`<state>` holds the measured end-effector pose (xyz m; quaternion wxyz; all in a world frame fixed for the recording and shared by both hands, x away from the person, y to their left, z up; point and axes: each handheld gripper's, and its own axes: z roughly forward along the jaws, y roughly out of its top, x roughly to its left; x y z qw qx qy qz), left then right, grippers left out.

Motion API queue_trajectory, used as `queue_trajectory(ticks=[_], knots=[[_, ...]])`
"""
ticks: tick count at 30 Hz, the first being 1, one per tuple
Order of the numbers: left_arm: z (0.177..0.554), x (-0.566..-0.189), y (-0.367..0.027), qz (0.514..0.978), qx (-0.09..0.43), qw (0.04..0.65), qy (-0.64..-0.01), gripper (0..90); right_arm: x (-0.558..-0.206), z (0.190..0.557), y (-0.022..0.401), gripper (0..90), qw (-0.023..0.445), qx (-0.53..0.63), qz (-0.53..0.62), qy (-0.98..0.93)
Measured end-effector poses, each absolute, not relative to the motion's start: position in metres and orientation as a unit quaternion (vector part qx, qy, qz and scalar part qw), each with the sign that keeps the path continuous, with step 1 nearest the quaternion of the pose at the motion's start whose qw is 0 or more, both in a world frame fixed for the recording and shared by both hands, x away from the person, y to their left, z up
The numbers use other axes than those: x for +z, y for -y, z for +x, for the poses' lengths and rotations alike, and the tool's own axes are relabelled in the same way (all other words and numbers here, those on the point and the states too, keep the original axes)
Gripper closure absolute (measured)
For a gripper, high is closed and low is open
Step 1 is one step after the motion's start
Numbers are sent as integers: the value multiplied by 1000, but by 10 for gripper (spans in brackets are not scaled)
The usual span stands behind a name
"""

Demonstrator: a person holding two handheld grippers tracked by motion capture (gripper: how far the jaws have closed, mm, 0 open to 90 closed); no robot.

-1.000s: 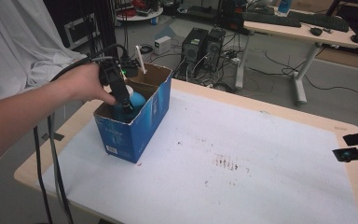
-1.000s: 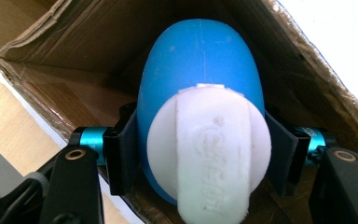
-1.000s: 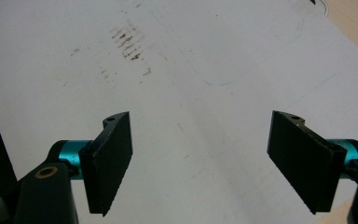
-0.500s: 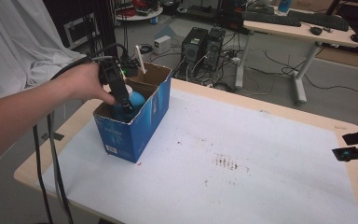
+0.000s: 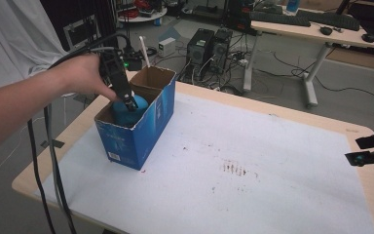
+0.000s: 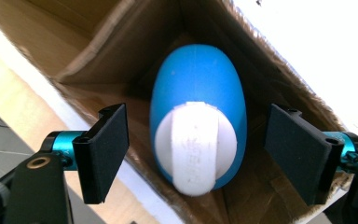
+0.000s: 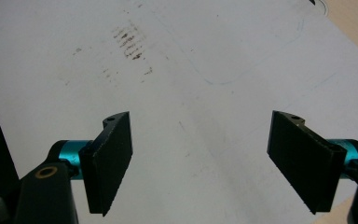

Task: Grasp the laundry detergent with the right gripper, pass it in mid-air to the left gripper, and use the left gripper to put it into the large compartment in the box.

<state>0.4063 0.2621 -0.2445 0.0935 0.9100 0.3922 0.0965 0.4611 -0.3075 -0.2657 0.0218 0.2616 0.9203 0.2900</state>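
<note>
Sitting in one blue box (image 5: 141, 131), one blue egg-shaped object (image 6: 196, 98) between just-opened left hand-held gripper (image 6: 196, 154) jaws.

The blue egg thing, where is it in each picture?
High view: the blue egg sits inside the blue cardboard box, upper left, under the left claw.
Left gripper view: the egg lies mid-picture in the box, between open jaws that have just been opening, pads clear of it.
Right gripper view: white table cover, no egg.
Shared landmark: the box, in the high and left gripper views.
</note>
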Motion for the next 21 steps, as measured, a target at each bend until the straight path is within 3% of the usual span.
queue_trajectory(ticks=[7, 21], knots=[[410, -225, -246, 920, 101, 96, -366, 188, -265, 458, 309, 215, 25, 293, 262, -919], [422, -214, -172, 954, 100, 102, -265, 181, -261, 442, 300, 215, 33, 296, 261, -918]])
